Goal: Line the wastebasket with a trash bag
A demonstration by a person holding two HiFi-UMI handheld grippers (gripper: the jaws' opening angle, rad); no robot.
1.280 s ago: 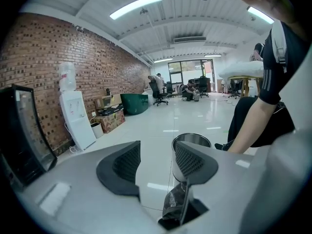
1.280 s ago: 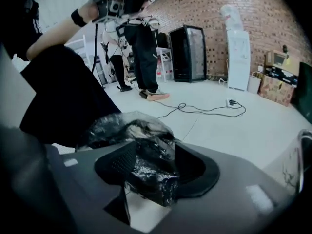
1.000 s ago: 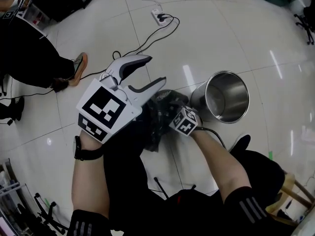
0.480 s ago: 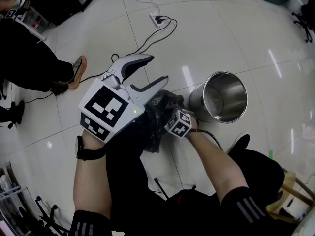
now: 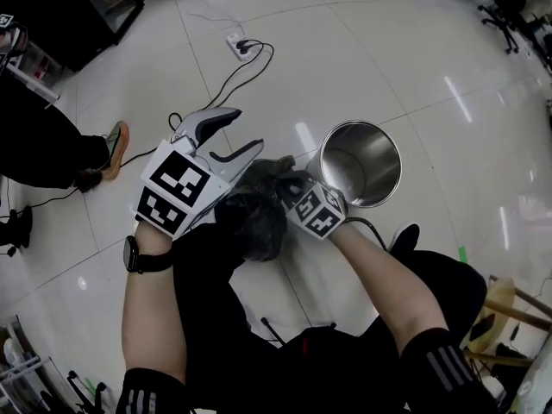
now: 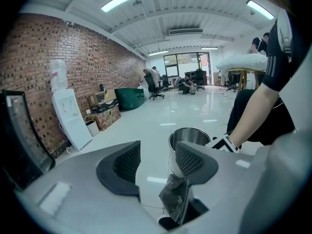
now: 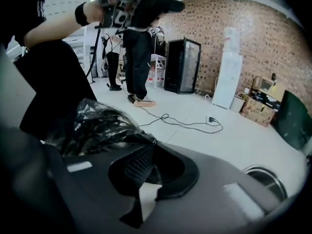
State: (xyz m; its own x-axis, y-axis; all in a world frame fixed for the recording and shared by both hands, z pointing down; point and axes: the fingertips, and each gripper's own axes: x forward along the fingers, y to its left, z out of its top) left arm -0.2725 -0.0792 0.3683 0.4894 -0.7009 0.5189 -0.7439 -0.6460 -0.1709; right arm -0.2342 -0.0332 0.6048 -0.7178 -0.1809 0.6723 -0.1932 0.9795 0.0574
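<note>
Bright overhead light (glare, fisheye edges)

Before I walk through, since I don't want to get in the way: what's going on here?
A person is working with a gripper in each hand to line a steel bin with a black bag. The right gripper is shut on the crumpled bag, beside the bin. The left gripper is open next to it, with a fold of bag low between its jaws but not gripped. The bin stands upright, and the bag is not in it yet.
</note>
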